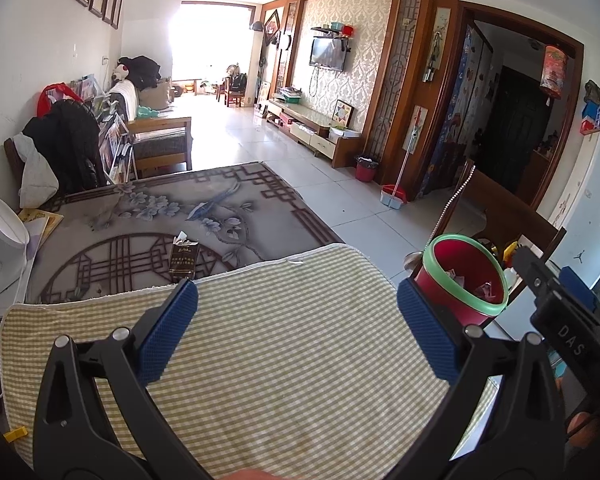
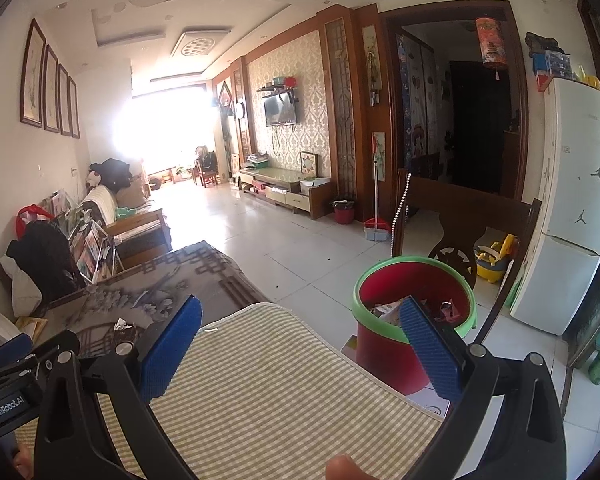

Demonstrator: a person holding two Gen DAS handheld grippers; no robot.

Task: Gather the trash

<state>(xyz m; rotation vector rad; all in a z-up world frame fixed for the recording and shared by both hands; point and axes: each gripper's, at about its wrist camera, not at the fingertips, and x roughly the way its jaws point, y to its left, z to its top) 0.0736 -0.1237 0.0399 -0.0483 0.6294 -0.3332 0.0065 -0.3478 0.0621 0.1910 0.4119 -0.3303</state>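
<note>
We hold the left gripper (image 1: 297,332) above the green checked mat (image 1: 292,360) with its blue pads spread wide and nothing between them. We hold the right gripper (image 2: 302,350) in the same released state, also empty, over the mat's right edge. The red bin with the green rim (image 2: 414,316) stands just beside the mat on the right, in front of a wooden chair (image 2: 466,216); crumpled scraps lie inside it. A dark cigarette pack (image 1: 184,260) stands upright on the grey patterned table cover (image 1: 220,216), just beyond the mat's far edge
</note>
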